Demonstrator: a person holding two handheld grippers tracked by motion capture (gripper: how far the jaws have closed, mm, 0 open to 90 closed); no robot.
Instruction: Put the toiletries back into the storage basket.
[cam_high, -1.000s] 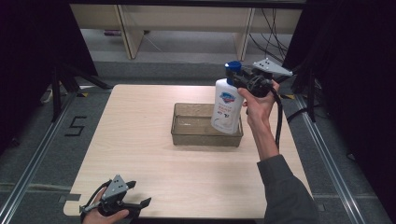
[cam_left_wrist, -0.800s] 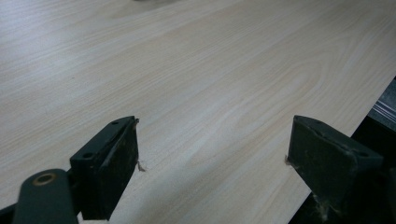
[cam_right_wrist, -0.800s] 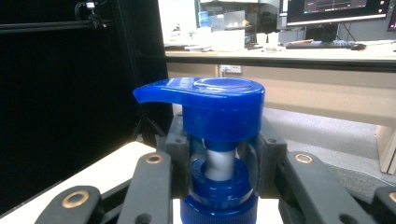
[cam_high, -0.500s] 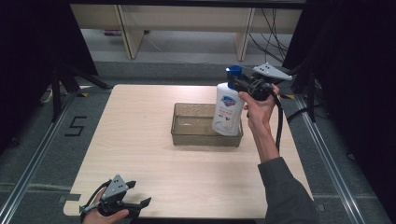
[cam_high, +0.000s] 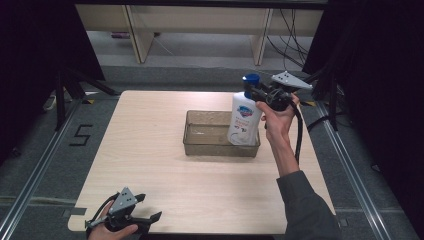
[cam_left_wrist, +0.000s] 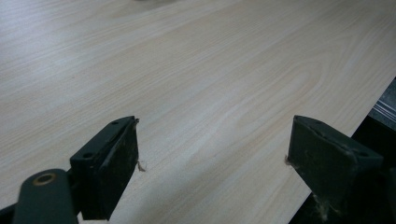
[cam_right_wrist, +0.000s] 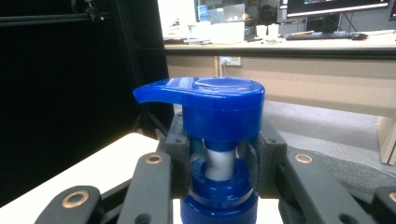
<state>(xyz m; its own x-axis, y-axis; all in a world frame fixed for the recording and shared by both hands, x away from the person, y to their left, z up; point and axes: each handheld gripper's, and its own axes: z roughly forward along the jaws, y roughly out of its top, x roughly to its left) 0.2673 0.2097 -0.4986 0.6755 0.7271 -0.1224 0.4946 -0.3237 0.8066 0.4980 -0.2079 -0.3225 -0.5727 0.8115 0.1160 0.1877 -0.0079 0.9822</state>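
Nearest you, your left gripper rests at the front left corner of the table, with your left hand partly cut off by the bottom edge of the high view. In the left gripper view its two black jaws stand wide apart with nothing but bare wood grain between them; the fingers carry a few stray fibres, and the table edge drops away to the dark at the right. The lower part of each jaw runs out of that picture.

Farther out, your right hand reaches up from the sleeve at the bottom right and carries the right gripper level at the pump neck of a white soap dispenser bottle. In the right gripper view the jaws are clamped on the neck just under the blue pump head, one pad on each side of the white stem; the bottle's body below the collar is cut off there. The label is too small to read in the high view.

The bottle stands upright at the right end of the clear rectangular tray, near the middle of the table. You cannot tell whether its base rests on the tray floor or hangs just above it, since the tray wall and the bottle itself hide the contact.

Beyond the table, shelving legs and loose cables sit in shadow.
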